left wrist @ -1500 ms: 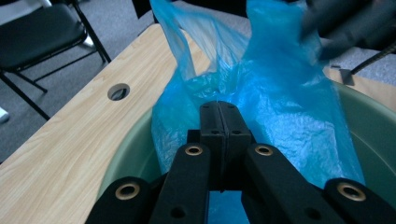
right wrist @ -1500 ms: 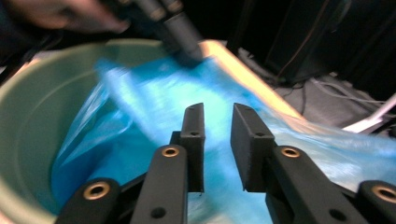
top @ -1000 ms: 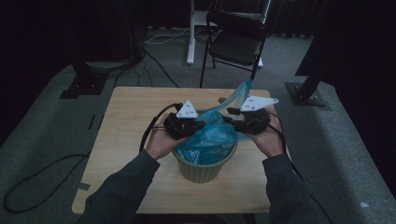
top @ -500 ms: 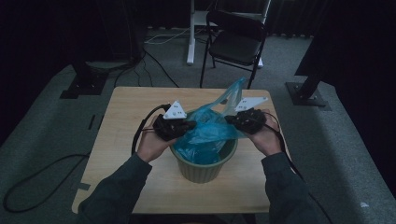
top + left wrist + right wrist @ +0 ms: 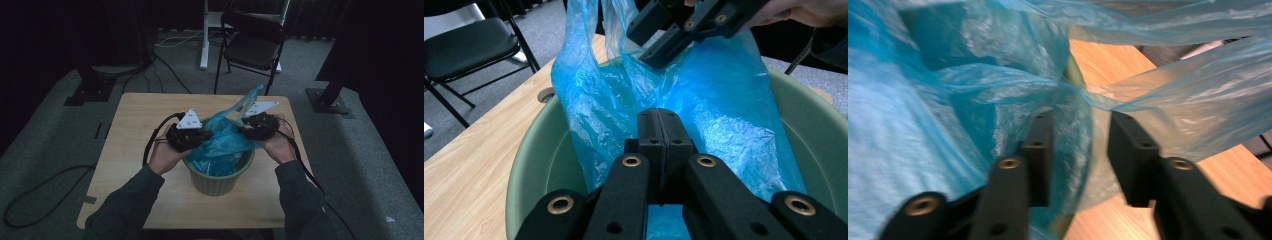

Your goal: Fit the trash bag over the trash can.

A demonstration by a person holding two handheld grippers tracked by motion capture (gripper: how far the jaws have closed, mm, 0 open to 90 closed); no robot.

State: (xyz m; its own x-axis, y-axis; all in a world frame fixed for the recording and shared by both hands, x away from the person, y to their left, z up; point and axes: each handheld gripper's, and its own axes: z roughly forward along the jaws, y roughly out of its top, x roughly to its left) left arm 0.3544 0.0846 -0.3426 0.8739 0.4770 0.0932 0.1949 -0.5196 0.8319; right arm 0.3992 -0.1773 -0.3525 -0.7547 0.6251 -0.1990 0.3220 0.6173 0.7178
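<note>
A round, smooth-walled green plastic bin (image 5: 220,180) stands near the front edge of a pale wood-grain table (image 5: 135,145). A thin, crinkled, translucent blue plastic bag (image 5: 222,142) lies partly inside the bin, its handle loops rising past the far rim toward a black folding chair (image 5: 250,47) beyond the table.

The left gripper (image 5: 659,135), black with brass-ringed pivots, is over the bin's left rim; its flat rectangular jaws are pressed together, and whether film lies between them cannot be told.

The right gripper (image 5: 1079,155) is at the bin's right rim, level with the bag's upper folds. Its jaws have just been opening and stand spread with a clear gap; bag film drapes across and between them, but the pads do not press on it.
</note>
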